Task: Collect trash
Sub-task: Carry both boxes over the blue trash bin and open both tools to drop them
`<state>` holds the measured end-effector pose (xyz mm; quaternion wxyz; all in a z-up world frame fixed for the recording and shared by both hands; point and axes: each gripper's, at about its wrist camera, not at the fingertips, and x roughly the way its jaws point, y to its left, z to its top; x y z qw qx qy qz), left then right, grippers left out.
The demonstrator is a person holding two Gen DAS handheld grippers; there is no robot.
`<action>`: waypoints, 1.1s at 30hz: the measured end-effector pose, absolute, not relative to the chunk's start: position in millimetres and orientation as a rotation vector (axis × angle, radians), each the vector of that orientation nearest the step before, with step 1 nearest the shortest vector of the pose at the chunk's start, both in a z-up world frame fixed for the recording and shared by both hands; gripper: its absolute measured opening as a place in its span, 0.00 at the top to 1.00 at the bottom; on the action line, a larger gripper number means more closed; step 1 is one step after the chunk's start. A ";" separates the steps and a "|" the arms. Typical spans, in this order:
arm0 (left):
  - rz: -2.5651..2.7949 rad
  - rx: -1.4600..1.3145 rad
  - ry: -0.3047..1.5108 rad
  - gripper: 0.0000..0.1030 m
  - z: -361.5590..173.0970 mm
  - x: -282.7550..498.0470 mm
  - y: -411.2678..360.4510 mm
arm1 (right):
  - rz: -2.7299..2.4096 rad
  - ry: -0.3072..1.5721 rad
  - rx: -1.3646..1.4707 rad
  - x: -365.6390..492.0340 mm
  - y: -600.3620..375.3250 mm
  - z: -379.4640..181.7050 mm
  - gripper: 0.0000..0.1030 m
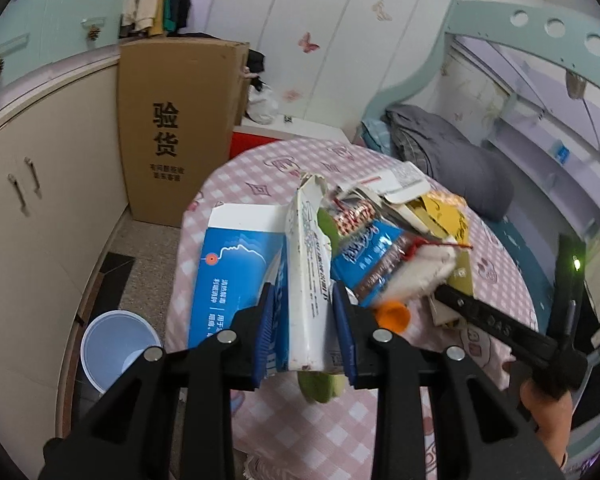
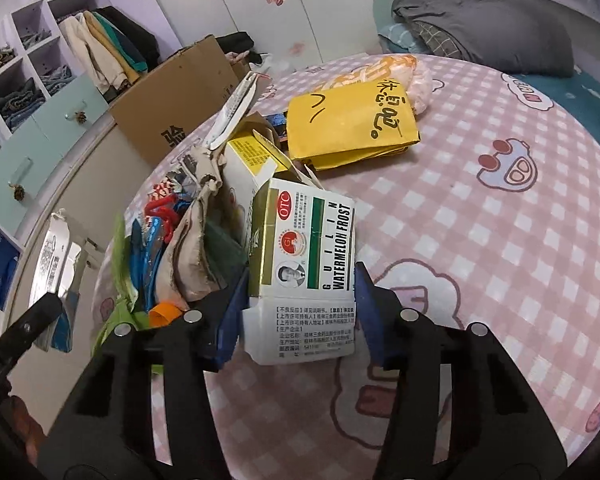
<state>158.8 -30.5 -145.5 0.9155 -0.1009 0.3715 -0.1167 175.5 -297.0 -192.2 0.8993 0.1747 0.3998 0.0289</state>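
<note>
Left gripper point(image 1: 304, 324) fingers clamp white carton point(image 1: 306, 280); right gripper point(image 2: 296, 312) fingers grip medicine box point(image 2: 304, 264). Bin point(image 1: 118, 350) at 8 o'clock looks empty; pile remains on surface point(image 2: 480, 240).

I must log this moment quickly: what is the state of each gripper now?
Left gripper: closed on the flattened blue and white box.
Right gripper: fingers around the watermelon frost box; whether they press it cannot be told.

Even, soft indoor light; no harsh glare.
Heavy fisheye bend with black corner vignetting. Motion blur on the wrappers point(image 1: 384, 256); faint shadows only; carton point(image 2: 304, 264) print sharp.
</note>
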 end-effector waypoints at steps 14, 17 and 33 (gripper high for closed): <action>-0.183 -0.276 0.629 0.73 -113.7 125.3 13.7 | 0.013 0.650 0.240 105.4 -262.6 -132.1 0.52; -0.139 -0.292 0.623 0.73 -112.8 119.1 38.4 | 0.130 0.640 0.218 103.3 -229.2 -118.5 0.52; 0.358 -0.311 0.790 0.73 -184.7 148.3 235.2 | 0.664 0.830 0.084 213.7 44.1 -194.0 0.33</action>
